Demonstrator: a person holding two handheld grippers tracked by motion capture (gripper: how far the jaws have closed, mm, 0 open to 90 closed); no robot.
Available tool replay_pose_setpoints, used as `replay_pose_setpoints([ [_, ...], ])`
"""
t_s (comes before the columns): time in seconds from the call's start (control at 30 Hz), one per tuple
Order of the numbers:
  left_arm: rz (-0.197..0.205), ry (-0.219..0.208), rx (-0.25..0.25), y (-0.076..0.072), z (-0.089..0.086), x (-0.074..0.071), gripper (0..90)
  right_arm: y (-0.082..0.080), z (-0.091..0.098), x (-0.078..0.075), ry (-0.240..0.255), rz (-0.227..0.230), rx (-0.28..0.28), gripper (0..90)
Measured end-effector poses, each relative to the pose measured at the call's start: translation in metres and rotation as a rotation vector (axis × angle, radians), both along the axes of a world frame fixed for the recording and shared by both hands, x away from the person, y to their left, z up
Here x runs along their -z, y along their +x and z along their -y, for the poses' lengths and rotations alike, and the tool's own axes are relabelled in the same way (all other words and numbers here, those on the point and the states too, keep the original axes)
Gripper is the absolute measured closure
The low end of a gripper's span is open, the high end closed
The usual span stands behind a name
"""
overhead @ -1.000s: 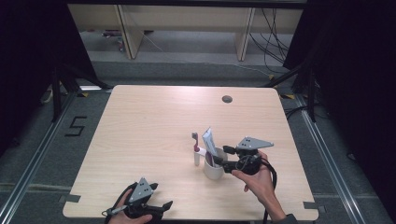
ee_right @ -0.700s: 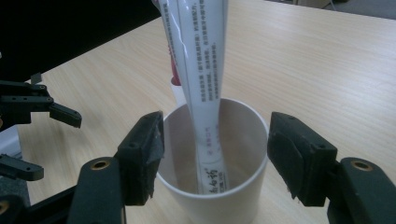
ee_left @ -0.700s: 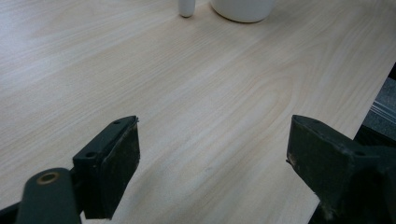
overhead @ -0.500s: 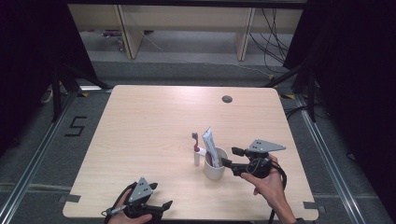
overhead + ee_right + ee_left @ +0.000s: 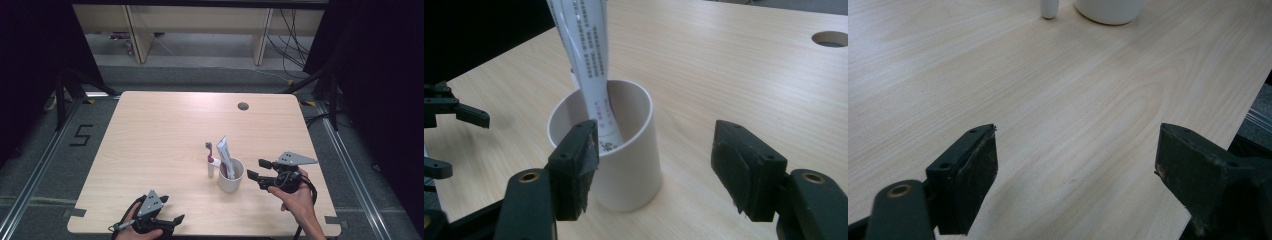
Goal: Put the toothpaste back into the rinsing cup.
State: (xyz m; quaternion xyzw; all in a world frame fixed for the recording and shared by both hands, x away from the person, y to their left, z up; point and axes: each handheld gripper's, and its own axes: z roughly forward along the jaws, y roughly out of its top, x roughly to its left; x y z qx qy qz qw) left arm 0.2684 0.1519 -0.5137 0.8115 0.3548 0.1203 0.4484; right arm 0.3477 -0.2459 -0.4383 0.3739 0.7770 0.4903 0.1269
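The white cup (image 5: 231, 176) stands upright near the right front part of the table (image 5: 165, 130), with a toothpaste tube (image 5: 224, 155) leaning inside it and a toothbrush (image 5: 210, 161) standing just beside it on the left. The right gripper (image 5: 256, 169) is just beside the cup on its right, its jaws spread and holding nothing; they have just been opening, with nothing pressed between them. The left gripper (image 5: 172, 220) rests released at the near edge, well apart. The cup looks stiff, smooth and rather light — probably it slips or tips easily, since the tall tube makes it top-heavy. I judge the best hold is across the wall, low on the body — not at the thin rim.
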Motion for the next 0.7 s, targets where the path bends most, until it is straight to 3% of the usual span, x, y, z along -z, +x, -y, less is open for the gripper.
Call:
replay_pose_setpoints([
  [0.03,0.001,0.002,0.003,0.000,0.000,0.000,16.6,-0.001,0.001,0.001,0.018,-0.013,0.002,36.1],
  [0.1,0.002,0.006,0.004,0.000,-0.001,-0.001,16.6,-0.003,0.004,0.002,0.010,-0.026,0.016,35.8],
  [0.13,0.002,0.003,-0.001,0.000,0.000,-0.001,16.6,-0.002,0.006,0.003,0.014,-0.012,0.013,35.7],
  [0.17,0.002,0.000,-0.002,0.000,0.000,0.000,16.6,-0.004,0.006,0.003,0.029,-0.036,0.021,35.6],
  [0.2,0.002,0.001,-0.002,0.000,0.000,0.000,16.6,-0.003,0.009,0.003,0.008,-0.018,0.019,35.5],
  [0.33,0.002,0.002,-0.002,0.000,-0.001,0.000,16.6,-0.007,0.013,0.004,0.014,-0.039,0.032,35.3],
  [0.4,0.003,0.002,-0.002,-0.001,-0.001,0.000,16.6,-0.006,0.015,0.006,0.018,-0.019,0.031,35.1],
  [0.43,0.003,0.002,-0.003,-0.001,-0.001,0.000,16.6,-0.008,0.015,0.005,0.029,-0.040,0.039,35.0],
  [0.47,0.000,0.009,-0.004,-0.001,-0.001,-0.001,16.6,-0.007,0.017,0.005,0.009,-0.009,0.033,34.9],
  [0.5,-0.001,0.007,-0.005,-0.001,-0.001,-0.001,16.6,-0.009,0.017,0.005,0.017,-0.037,0.038,34.7],
  [0.53,0.002,0.011,0.000,0.000,-0.002,-0.001,16.6,-0.008,0.018,0.006,0.012,-0.010,0.037,34.4],
  [0.57,0.003,0.011,0.001,0.000,-0.002,-0.001,16.6,-0.009,0.018,0.006,0.017,-0.026,0.043,33.7],
  [0.63,-0.001,0.012,-0.004,-0.001,-0.002,-0.001,16.6,-0.009,0.020,0.008,0.004,0.000,0.045,33.2],
  [0.7,-0.004,0.007,-0.008,-0.001,-0.001,-0.001,16.6,-0.011,0.019,0.011,0.033,-0.026,0.056,32.6],
])
